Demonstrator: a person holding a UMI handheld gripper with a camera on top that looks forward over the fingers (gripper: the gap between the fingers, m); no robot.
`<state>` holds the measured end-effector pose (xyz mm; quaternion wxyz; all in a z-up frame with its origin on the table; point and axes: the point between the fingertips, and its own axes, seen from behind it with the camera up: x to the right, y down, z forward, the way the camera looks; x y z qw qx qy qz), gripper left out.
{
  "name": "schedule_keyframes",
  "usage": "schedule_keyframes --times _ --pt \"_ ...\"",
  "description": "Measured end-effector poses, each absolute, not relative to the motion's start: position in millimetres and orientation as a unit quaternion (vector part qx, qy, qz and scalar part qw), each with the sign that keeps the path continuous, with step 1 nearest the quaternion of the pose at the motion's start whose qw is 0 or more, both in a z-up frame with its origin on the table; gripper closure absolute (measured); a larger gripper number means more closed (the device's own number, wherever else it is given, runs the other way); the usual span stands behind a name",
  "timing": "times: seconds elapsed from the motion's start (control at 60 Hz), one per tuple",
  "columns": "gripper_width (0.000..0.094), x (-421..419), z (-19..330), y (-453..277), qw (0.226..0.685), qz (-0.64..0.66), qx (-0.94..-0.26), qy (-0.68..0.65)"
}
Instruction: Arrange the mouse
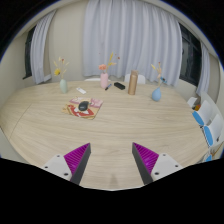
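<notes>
Currently the gripper point(112, 160) hovers over the round wooden table point(120, 130), fingers spread wide, magenta pads point(77, 157) facing inward, nothing held or touched between them. The mouse point(83, 104), dark, lies on a red-patterned mat point(84, 110) well beyond the fingers at about 11 o'clock. Farther back stand a tall brown bottle point(132, 82) and a pale blue cup point(156, 95) near 1 o'clock

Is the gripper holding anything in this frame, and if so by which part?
Nothing is held. The gripper is open, with only bare table between its fingers. The mouse lies far beyond them, near the far side of the table.
</notes>
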<state>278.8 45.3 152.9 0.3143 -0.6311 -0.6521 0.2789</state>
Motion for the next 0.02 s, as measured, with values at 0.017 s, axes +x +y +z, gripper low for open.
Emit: schedule_keyframes --times 0.017 --pt "0.0077 279.4 153.5 47.5 0.316 0.278 -0.631 -0.652"
